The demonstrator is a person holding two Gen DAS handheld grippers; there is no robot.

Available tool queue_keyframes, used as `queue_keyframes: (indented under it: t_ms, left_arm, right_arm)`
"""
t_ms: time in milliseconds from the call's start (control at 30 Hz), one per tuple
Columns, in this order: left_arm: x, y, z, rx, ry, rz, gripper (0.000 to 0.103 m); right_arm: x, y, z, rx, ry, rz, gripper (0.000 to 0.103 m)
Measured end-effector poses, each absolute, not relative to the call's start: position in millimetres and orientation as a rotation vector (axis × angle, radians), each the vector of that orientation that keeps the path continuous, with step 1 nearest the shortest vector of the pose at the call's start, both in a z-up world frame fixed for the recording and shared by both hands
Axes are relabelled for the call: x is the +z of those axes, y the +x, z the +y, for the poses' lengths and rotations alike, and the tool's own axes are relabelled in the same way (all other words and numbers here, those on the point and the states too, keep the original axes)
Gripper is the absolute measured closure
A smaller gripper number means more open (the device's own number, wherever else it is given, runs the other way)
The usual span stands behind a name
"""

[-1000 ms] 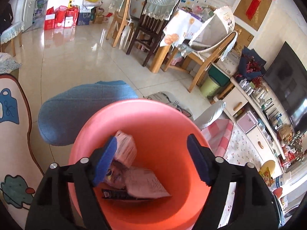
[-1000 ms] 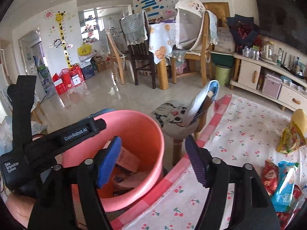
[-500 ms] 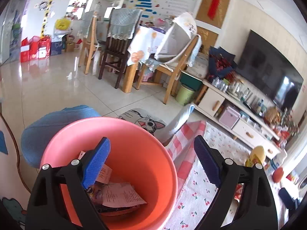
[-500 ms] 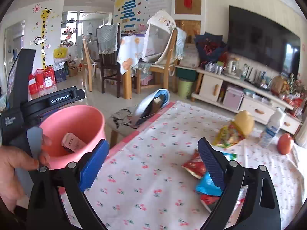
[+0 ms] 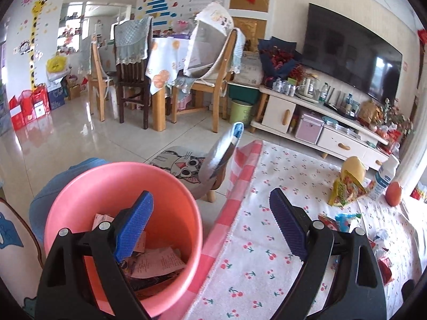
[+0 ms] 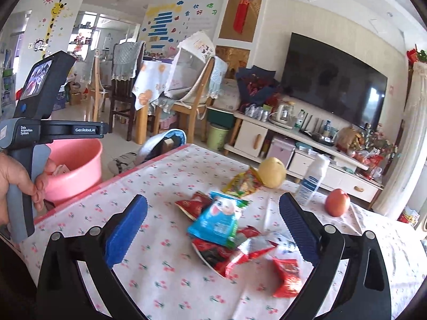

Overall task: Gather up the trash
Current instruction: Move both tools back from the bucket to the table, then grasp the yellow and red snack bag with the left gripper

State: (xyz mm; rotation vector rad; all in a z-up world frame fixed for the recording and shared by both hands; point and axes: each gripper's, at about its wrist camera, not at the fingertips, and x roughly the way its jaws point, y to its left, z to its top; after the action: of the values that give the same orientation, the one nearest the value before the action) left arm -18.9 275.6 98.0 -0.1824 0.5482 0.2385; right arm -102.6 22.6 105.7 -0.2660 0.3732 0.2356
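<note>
Both views have swung away from the pink bucket (image 5: 80, 192) toward the table (image 6: 165, 266) since a second ago; then each camera looked down into the bucket at the paper scraps (image 5: 157, 260) and wrappers lying in its bottom, now the bucket sits low and left in the left wrist view and only its rim shows behind the person's hand (image 6: 10, 176) in the right wrist view; the left gripper (image 5: 210, 229) hangs over the bucket's near edge with its jaws spread wide and nothing between them, having just opened further; the right gripper (image 6: 213, 229) has also just been opening and now stands at its widest, empty, aimed down at the heap of snack wrappers on the cherry-print cloth; the blue packet (image 6: 216, 220) lies on top of the red wrappers (image 6: 229, 256), with a yellow-green packet (image 6: 241, 182) just beyond, touching the pear (image 6: 272, 172); the white bottle (image 6: 312, 180) and the apple (image 6: 337, 201) stand farther back and seem not to be trash; I judge the last drop into the bucket done and the next pick beginning, the right gripper likeliest to take the blue packet; much trash remains on the table.
</note>
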Motion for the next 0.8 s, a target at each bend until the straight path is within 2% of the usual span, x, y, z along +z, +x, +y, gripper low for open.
queue_keyframes:
  t_ms: [467,800]
  left_arm:
    - [93,-19,181,-0.030,-0.077,0.568,0.014]
    - [84,35,80,-0.172,0.064,0.667,0.014]
  right_arm:
    - [76,-99,-56,0.182,-0.160,0.482,0.005]
    - [67,-79,-96,0.165,-0.053,0.585,0.005]
